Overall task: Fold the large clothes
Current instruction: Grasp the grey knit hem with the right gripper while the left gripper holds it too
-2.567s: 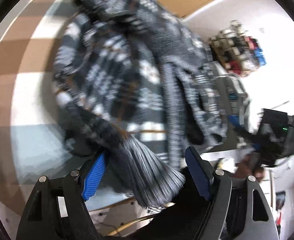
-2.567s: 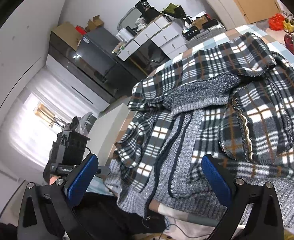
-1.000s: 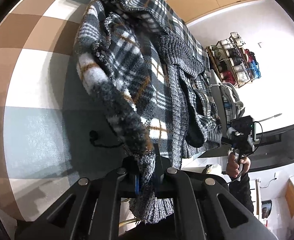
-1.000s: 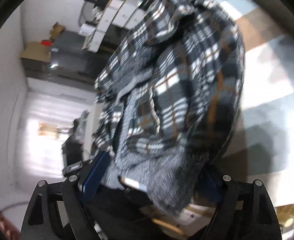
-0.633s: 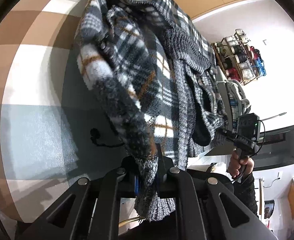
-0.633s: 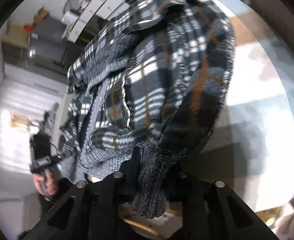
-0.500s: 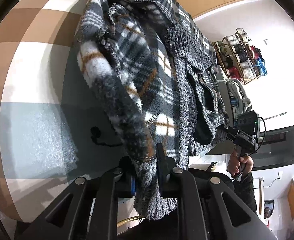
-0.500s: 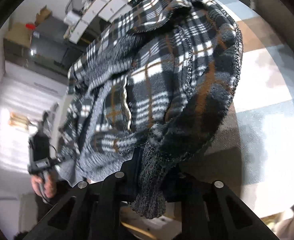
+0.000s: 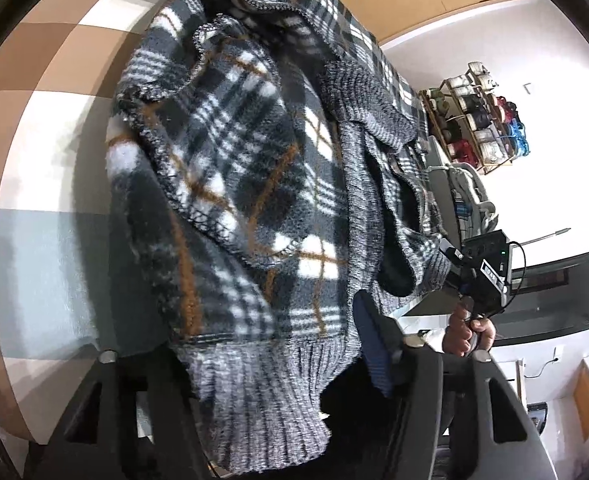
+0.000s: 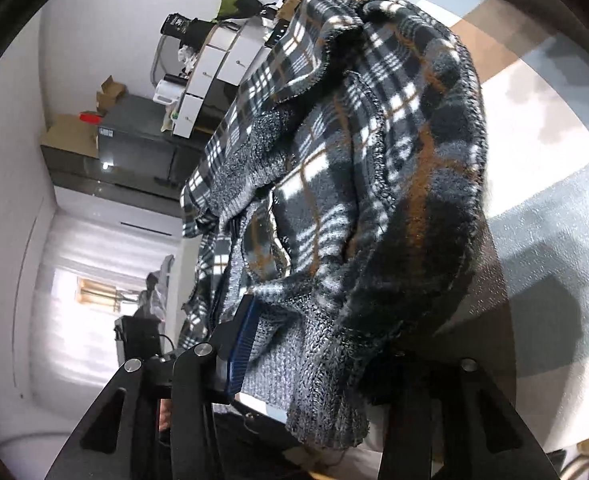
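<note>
Two tongs in view, both with the plaid fleece jacket [image 9: 234, 184] between their fingers. Left tongs [image 9: 254, 356]: fingers spread apart, blue pad [image 9: 376, 354] of one finger visible at the right edge of the grey ribbed hem [image 9: 262, 396], other finger hidden behind the cloth. The hem drapes down between the two fingers and over the tongs' body; no visible clamping. Right tongs [image 10: 326, 344]: also apart, blue pad [image 10: 243, 350] showing on the left side of the ribbed cuff [image 10: 318, 392], far finger covered by fabric. The cuff hangs through the gap, past the tongs toward the camera.

Jacket bulk lies bunched on the checked counter [image 9: 42, 152], brown, white and blue-grey squares, extending away from both tongs. Grey knit collar [image 9: 358, 104] sits near the middle of the heap. Near edge of the jacket overhangs the counter edge at both tongs. From the left wrist view, the person's right hand [image 9: 468, 330] holds the other unit's grip at the jacket's far end.
</note>
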A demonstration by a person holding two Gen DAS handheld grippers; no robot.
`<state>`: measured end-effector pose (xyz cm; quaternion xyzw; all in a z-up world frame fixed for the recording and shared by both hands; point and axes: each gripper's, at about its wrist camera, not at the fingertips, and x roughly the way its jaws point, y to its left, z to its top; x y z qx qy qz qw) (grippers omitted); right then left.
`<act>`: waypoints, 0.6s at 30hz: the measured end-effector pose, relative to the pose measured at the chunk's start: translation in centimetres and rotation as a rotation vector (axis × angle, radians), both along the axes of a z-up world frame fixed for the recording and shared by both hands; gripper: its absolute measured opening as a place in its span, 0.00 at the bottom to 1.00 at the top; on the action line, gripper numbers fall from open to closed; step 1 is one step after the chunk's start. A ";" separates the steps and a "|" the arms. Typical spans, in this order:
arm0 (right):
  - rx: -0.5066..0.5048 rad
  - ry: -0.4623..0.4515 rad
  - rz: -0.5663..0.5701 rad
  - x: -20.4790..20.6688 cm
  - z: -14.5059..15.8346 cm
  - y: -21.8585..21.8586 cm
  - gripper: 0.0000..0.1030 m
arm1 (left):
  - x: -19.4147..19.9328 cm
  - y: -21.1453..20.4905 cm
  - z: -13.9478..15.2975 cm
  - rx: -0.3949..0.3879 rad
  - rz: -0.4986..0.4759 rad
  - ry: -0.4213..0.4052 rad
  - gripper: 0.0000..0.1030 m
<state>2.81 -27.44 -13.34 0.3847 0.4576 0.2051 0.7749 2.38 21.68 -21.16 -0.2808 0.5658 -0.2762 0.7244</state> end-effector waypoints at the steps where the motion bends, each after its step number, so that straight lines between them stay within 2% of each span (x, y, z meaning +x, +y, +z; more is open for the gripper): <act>1: -0.021 -0.003 -0.003 -0.2 0.1 -0.2 0.34 | 0.0 0.0 -0.2 0.024 -0.002 0.009 0.25; 2: -0.053 -0.005 -0.007 -0.4 0.3 -0.2 0.15 | 0.1 0.0 -0.4 0.041 -0.005 0.022 0.13; 3: -0.081 -0.009 -0.015 -0.5 0.4 -0.2 0.11 | 0.0 0.2 -0.5 0.043 -0.007 0.022 0.11; 4: -0.076 -0.016 -0.023 -0.7 0.5 -0.3 0.11 | -0.1 0.4 -0.5 0.051 -0.001 0.019 0.05; 8: -0.082 -0.041 -0.037 -1.6 1.5 -1.0 0.09 | -1.0 1.0 -0.2 0.068 0.011 0.007 0.04; 10: -0.066 0.005 -0.028 -1.9 1.3 -1.2 0.09 | -1.5 1.0 0.0 0.094 0.008 -0.001 0.03; 12: -0.045 0.032 0.006 -2.8 1.3 -1.4 0.08 | -1.8 0.9 0.2 0.086 -0.003 -0.004 0.03; 15: -0.111 0.006 0.050 -4.1 2.6 -0.9 0.08 | -2.4 1.2 -0.1 0.047 -0.005 0.029 0.03; 18: -0.119 0.011 0.054 -5.4 3.2 -1.1 0.08 | -3.7 1.0 0.3 0.032 -0.034 0.028 0.03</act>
